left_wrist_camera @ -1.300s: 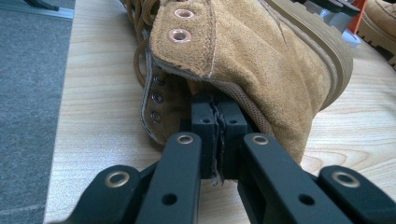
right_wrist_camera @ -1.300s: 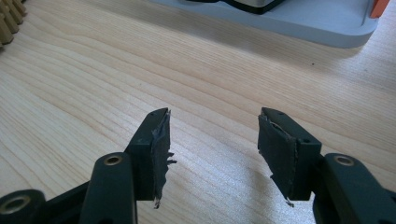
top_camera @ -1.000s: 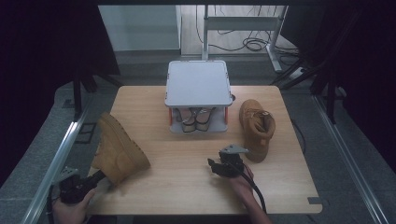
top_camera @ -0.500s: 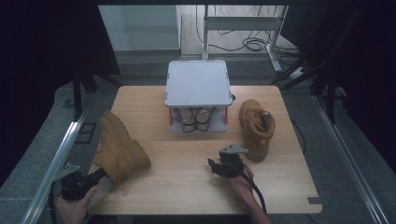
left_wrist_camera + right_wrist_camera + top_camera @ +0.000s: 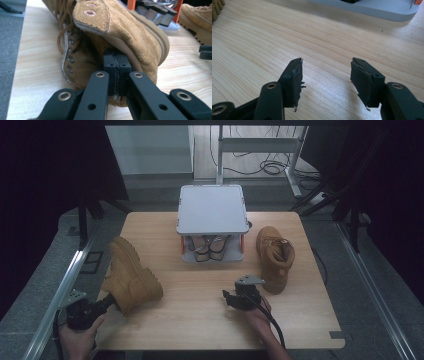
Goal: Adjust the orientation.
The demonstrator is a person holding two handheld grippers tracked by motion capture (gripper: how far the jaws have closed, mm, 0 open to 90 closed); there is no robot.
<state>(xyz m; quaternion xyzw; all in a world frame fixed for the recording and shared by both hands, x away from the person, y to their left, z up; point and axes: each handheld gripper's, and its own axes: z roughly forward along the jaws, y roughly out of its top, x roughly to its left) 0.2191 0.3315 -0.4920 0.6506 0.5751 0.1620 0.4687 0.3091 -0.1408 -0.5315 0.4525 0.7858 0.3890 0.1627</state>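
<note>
A tan suede lace-up boot (image 5: 131, 275) lies at the table's front left, sole toward the middle. My left gripper (image 5: 111, 300) is shut on it. In the left gripper view the jaws (image 5: 116, 62) are pressed together on the padded collar of this boot (image 5: 125, 32), and the laces trail to the left. The matching second boot (image 5: 275, 256) stands upright on the right side. My right gripper (image 5: 226, 297) rests near the front centre, pointing left. Its jaws (image 5: 325, 72) stand open over bare wood with nothing between them.
A small rack with a grey top (image 5: 212, 209) and orange posts stands at the back centre of the wooden table (image 5: 200, 320), with a pair of shoes (image 5: 207, 246) on its lower shelf. Bare wood lies between the two boots. A metal rail (image 5: 65, 285) runs along the left edge.
The left gripper and the boot it holds have shifted slightly up and to the right. The right gripper has not moved.
</note>
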